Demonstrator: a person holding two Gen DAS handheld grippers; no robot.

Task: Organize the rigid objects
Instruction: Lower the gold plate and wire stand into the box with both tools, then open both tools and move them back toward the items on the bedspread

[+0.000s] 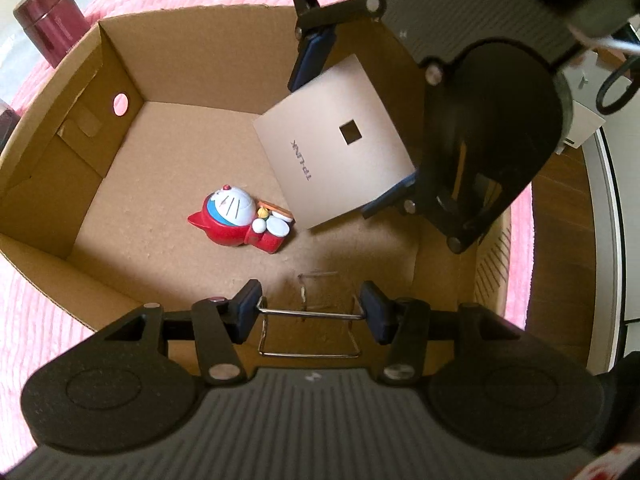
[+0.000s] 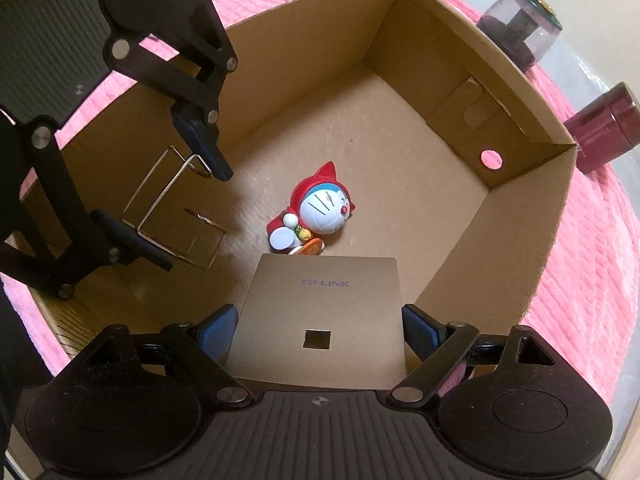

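**Both grippers loaded over open carton**

The right hand-held gripper holds a gold TP-LINK panel by its two side edges, one blue pad on each; the panel has a small square cut-out and hangs inside the cardboard box, above the floor and clear of it. The left hand-held gripper is closed on a bent wire stand, the top bar spanning between its pads and the wire loop hanging below, low over the box floor near one wall. On the box floor lies a Doraemon figurine in a red hood, on its side, just beyond the panel's far edge. One box wall has a round hole. The box rests on a pink textured mat. Outside the box, on the mat's edge, stand a dark red canister and a clear jar.
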